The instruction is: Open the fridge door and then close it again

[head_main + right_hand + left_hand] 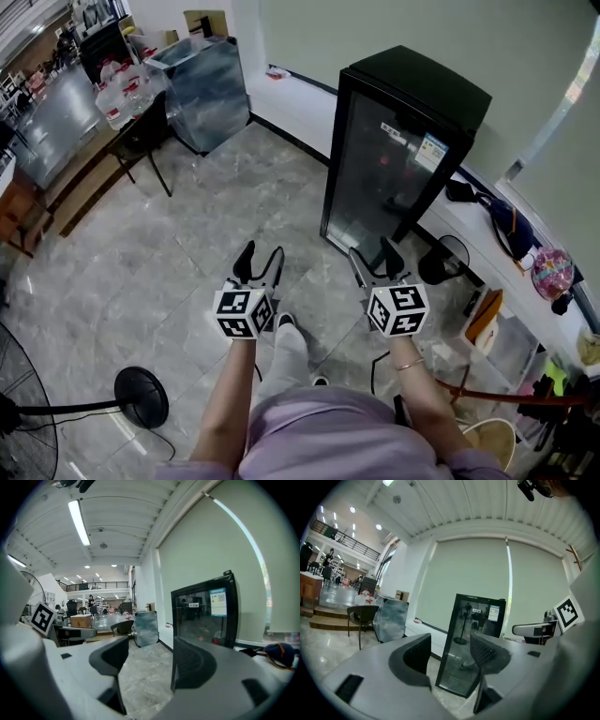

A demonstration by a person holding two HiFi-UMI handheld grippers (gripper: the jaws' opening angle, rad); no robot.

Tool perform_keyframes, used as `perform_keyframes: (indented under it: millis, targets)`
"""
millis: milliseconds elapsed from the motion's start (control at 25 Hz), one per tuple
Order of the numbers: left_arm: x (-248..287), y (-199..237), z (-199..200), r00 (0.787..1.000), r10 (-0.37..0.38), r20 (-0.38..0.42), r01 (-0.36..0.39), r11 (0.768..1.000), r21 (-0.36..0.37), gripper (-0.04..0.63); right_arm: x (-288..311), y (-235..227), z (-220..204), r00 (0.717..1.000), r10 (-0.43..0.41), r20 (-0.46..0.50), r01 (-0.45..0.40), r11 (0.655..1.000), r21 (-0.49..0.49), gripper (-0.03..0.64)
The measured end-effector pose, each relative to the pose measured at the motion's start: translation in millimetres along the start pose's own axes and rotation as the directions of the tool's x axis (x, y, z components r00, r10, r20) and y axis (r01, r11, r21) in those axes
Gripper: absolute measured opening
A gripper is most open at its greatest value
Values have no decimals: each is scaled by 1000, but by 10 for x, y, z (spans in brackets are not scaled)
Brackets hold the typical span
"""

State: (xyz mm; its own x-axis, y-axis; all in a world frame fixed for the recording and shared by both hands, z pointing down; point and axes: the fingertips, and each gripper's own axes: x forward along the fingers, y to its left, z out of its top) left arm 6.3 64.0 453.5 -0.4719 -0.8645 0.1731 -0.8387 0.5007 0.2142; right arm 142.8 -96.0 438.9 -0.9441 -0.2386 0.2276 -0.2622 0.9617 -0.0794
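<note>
I have both tools held out low over the grey tiled floor, side by side and apart from each other. The left tool has its jaws spread, with nothing between them; through the gap I see only floor and the lower part of the fridge. The right tool is also spread and empty, its gap showing bare tiles.

The black fridge stands upright on the floor ahead of me, its back near the low white ledge along the wall. Its glass door faces me and lies flat against the cabinet, closed. Neither tool touches it; the right one is nearer, just short of the door's lower corner, and the left is further off to the side.

A pedestal fan's round base sits on the floor at my left, and a silvery wrapped cabinet stands further back along the wall.
</note>
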Motion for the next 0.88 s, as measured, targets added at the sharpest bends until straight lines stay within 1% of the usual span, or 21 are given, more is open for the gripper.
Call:
perform_keyframes:
  millis: [160, 320, 480, 680, 880]
  targets:
    - [463, 343, 177, 1000, -26, -6, 26, 1000, 2, 247, 508, -106, 209, 998, -50, 24, 50, 999, 1, 298]
    - [884, 586, 351, 997, -75, -29, 75, 997, 10, 247, 977, -175, 414, 995, -95, 27, 95, 995, 6, 298]
    - [1260, 806, 507, 992, -120, -34, 121, 993, 16, 250, 1373, -244, 574, 989, -146, 34, 146, 989, 11, 302]
    - [1626, 1004, 630, 984, -174, -35, 175, 984, 23, 265, 1654, -365, 648, 976, -213, 31, 213, 977, 24, 321]
    - [1934, 1131, 659, 979, -199, -44, 200, 980, 20, 287, 1796, -465, 587, 969, -248, 1, 248, 968, 35, 336]
